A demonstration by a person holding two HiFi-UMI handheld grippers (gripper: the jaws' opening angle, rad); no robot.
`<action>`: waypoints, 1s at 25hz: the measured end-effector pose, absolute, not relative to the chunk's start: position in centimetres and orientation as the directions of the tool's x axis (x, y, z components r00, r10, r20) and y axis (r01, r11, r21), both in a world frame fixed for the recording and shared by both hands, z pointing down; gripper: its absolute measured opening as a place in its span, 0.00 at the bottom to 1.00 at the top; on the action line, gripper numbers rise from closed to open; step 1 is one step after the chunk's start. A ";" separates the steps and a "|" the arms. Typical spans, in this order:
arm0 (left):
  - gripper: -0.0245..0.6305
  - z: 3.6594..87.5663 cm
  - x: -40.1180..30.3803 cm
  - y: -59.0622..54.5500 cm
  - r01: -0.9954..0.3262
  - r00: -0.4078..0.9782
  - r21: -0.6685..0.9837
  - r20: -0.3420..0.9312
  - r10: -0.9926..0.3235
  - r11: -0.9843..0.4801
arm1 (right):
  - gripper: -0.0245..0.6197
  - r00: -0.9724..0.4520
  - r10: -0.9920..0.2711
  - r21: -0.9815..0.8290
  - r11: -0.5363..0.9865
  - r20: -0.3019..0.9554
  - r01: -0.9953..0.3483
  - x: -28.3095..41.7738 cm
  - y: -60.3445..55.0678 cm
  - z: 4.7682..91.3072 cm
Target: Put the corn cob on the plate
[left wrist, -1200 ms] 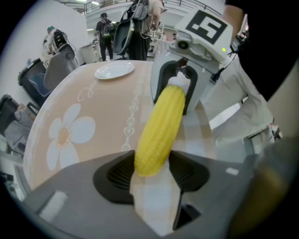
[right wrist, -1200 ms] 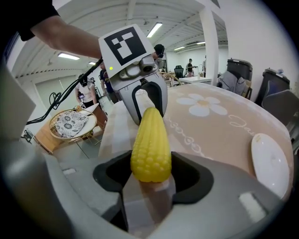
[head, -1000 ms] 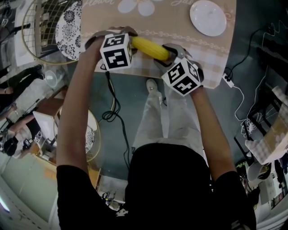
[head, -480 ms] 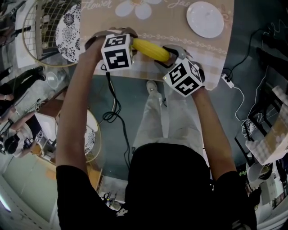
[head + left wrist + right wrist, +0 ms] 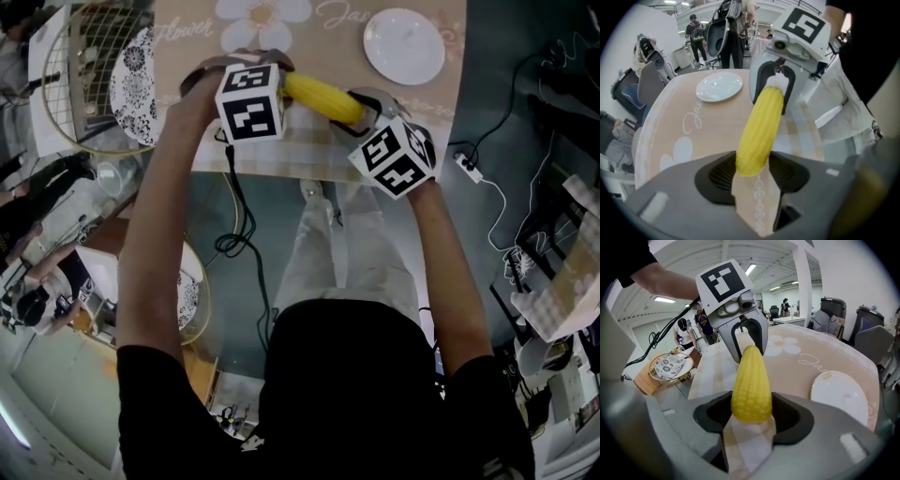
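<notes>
A yellow corn cob [image 5: 323, 98] is held level just above the beige tablecloth, one end in each gripper. My left gripper [image 5: 281, 82] is shut on its left end and my right gripper [image 5: 361, 108] on its right end. In the left gripper view the cob [image 5: 761, 129] runs from my left gripper [image 5: 752, 171] to the right gripper [image 5: 774, 86] opposite. The right gripper view shows the cob [image 5: 751, 383] pinched in my right gripper [image 5: 751, 416], with the left gripper [image 5: 746, 341] beyond. The white plate [image 5: 404, 46] lies empty at the table's far right.
A wire basket [image 5: 70, 103] holding a patterned plate [image 5: 131, 75] stands left of the table. The table's near edge [image 5: 281, 173] runs under my hands, with a black cable [image 5: 234, 234] on the floor below. People and chairs [image 5: 719, 33] are beyond the table.
Both grippers, still shut on the cob, have carried it a little to the right, closer to the white plate. The head view has shifted as well.
</notes>
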State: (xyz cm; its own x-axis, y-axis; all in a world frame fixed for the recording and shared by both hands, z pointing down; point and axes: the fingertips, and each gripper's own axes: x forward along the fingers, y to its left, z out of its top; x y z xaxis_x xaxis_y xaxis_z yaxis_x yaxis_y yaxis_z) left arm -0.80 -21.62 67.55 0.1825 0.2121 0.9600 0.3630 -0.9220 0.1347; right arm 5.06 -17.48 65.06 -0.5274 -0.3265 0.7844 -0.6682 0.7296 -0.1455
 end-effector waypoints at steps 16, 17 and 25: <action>0.39 66.5 10.4 -24.9 0.378 0.252 0.077 0.950 0.183 -0.922 | 0.43 -0.465 -0.289 -0.112 0.742 0.837 -0.661 15.9 -20.6 64.3; 0.39 66.6 11.0 -25.2 0.374 0.257 0.078 0.949 0.184 -0.924 | 0.43 -0.463 -0.281 -0.112 0.746 0.840 -0.656 16.4 -20.9 64.4; 0.39 67.2 15.0 -26.6 0.315 0.280 0.067 0.947 0.161 -0.947 | 0.43 -0.451 -0.199 -0.127 0.793 0.870 -0.596 20.5 -22.7 65.5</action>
